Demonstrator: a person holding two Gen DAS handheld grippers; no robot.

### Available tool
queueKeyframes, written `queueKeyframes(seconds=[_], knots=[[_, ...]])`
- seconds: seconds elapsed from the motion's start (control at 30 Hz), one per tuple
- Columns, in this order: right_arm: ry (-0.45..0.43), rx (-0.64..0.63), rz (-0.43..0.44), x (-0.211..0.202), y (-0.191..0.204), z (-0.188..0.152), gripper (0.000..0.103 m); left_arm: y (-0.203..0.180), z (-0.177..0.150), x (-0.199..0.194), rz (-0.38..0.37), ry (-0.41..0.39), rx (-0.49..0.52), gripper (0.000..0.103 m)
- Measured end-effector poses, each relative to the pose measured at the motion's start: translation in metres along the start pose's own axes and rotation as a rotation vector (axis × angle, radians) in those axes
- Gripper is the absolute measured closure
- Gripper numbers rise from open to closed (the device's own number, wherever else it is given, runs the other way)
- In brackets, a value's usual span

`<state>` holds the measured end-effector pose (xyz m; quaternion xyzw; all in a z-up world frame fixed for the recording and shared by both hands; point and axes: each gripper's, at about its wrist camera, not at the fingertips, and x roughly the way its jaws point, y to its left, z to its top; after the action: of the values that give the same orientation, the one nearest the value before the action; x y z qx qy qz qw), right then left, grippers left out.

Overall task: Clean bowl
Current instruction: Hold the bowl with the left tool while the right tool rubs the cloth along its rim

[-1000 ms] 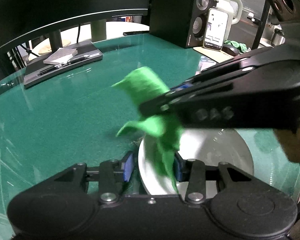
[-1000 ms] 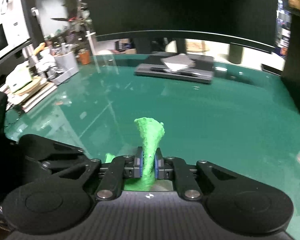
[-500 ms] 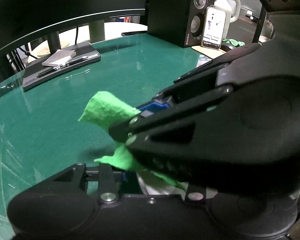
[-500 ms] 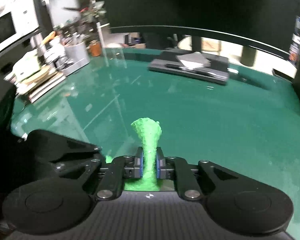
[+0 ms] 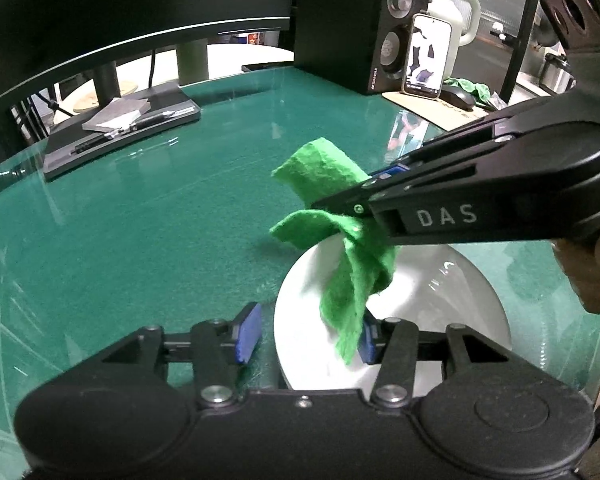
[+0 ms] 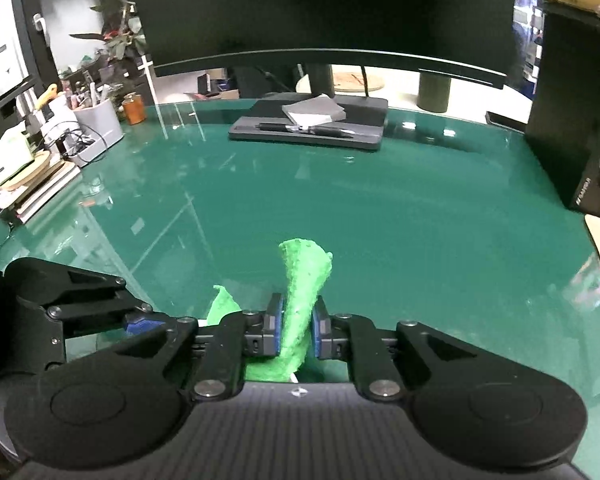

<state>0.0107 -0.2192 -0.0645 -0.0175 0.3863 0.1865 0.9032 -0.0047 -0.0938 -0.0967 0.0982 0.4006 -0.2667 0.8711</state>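
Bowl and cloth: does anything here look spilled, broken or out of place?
Nothing stands out. The white bowl sits whole on the green table, with no spill visible. The green cloth hangs crumpled from the right tool over the bowl.

My left wrist camera looks steeply down over its own fingers, close above the white bowl (image 5: 440,280) near the green tabletop's (image 5: 140,220) front edge. My right wrist camera faces the far edge. Both views share the green cloth (image 6: 300,280) and monitor stand (image 5: 120,136).
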Motion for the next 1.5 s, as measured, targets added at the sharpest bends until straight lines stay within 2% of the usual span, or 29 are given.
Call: queueKeyframes(seconds=[0.23, 0.3, 0.4, 0.6, 0.67, 0.93, 1.23, 1.37, 1.5], knots=[[0.008, -0.075, 0.102, 0.015, 0.032, 0.007, 0.090, -0.001, 0.000, 0.000, 0.007, 0.002, 0.002, 0.054], [0.008, -0.107, 0.106, 0.017, 0.039, 0.008, 0.090, -0.001, 0.000, -0.001, 0.010, 0.002, -0.002, 0.053], [0.016, -0.083, 0.099, 0.016, 0.034, 0.010, 0.090, -0.001, 0.000, 0.000, 0.009, 0.003, -0.001, 0.051], [0.006, -0.064, 0.000, 0.009, 0.023, 0.006, 0.090, -0.002, 0.000, 0.002, -0.001, 0.005, 0.006, 0.050], [0.007, -0.052, -0.005, 0.008, 0.020, 0.005, 0.090, -0.001, 0.000, 0.002, -0.001, 0.005, 0.007, 0.050], [0.001, -0.168, -0.020, 0.016, 0.042, 0.005, 0.090, -0.003, 0.000, 0.002, 0.011, 0.002, 0.015, 0.050], [0.008, -0.103, -0.097, 0.004, 0.011, -0.001, 0.092, -0.003, 0.000, 0.001, 0.007, 0.001, 0.009, 0.050], [0.007, -0.108, -0.094, 0.008, 0.017, 0.000, 0.093, -0.004, 0.000, 0.001, 0.007, 0.000, 0.017, 0.050], [0.004, -0.142, -0.036, 0.018, 0.035, 0.005, 0.093, -0.005, -0.001, 0.001, 0.012, 0.001, 0.020, 0.049]])
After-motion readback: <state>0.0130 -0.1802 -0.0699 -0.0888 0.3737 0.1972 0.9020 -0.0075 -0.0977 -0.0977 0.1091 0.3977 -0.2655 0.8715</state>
